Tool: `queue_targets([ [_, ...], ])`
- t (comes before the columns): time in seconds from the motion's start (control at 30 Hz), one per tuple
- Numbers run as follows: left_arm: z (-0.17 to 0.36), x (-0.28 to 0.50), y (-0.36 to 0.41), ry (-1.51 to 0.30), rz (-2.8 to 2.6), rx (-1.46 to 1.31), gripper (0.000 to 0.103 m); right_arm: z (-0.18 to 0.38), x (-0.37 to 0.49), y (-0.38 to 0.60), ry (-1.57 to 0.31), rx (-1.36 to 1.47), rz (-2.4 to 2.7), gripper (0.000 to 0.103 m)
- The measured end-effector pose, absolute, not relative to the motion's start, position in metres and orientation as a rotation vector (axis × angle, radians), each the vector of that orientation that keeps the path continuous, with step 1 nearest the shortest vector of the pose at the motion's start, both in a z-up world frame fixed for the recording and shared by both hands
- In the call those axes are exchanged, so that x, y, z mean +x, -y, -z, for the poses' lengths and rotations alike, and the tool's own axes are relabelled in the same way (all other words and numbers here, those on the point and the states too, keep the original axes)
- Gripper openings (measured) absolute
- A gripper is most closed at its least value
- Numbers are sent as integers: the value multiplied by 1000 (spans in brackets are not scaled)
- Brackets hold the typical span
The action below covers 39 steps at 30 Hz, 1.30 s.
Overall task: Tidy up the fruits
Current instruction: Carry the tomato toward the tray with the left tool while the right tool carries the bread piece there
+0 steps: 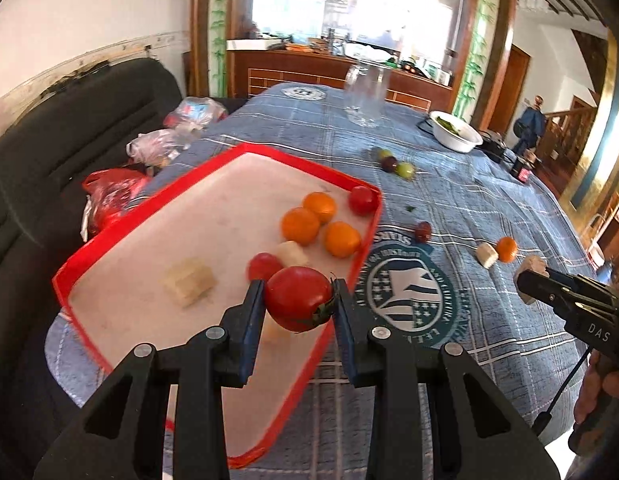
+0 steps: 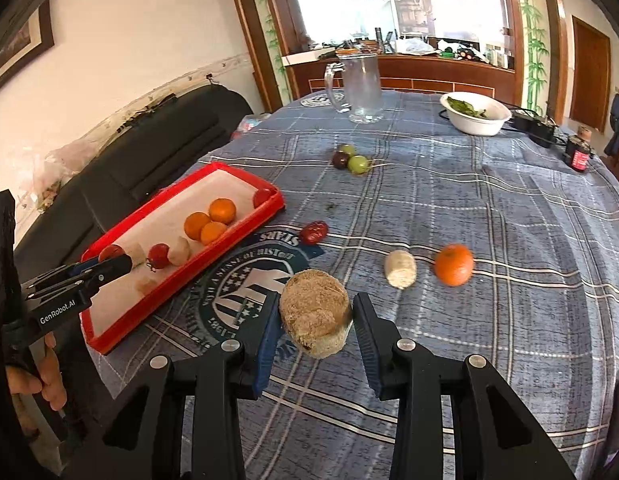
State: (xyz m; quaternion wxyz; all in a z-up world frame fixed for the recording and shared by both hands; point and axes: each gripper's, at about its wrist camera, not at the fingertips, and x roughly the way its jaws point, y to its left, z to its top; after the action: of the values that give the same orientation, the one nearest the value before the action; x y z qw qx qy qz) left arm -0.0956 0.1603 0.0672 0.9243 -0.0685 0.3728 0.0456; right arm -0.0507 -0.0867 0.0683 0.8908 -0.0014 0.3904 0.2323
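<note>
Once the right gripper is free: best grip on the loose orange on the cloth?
Take the orange across its round middle, coming from above. It sits alone on the tablecloth, apart from the pale banana chunk beside it, so both fingers should have room.

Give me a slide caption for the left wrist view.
Left gripper carries a tomato over the red tray, which holds oranges.

Left wrist view: looks forward along its two fingers, angled down and close over the red tray (image 1: 213, 160), across the blue checked tablecloth (image 1: 469, 208) toward the far wooden counter; right wrist view: farther right, angled down over the tablecloth (image 2: 489, 240), tray (image 2: 245, 178) to its left; both share tray, glass jug (image 1: 365, 96) (image 2: 361, 88), white bowl (image 1: 455, 134) (image 2: 475, 114).
</note>
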Motion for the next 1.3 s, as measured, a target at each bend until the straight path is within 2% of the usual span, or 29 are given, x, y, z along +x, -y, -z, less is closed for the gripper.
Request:
queue_targets([
  [0.3,-71,-99,-196,-758,-148,-189,31,-67,-42,69,-839,11,-573,37],
  [0.73,-103,-75,-237,-708,-168,-211,31,-100,5,-5,-804,-45,-774,37],
  [1.07,-73,2,-230,-835,-74,-319,31,-64,83,-68,-926,62,-828,37],
  [1.3,-55,24,-239,-907,-102,-332,31,-38,120,-96,-997,58,-787,37],
])
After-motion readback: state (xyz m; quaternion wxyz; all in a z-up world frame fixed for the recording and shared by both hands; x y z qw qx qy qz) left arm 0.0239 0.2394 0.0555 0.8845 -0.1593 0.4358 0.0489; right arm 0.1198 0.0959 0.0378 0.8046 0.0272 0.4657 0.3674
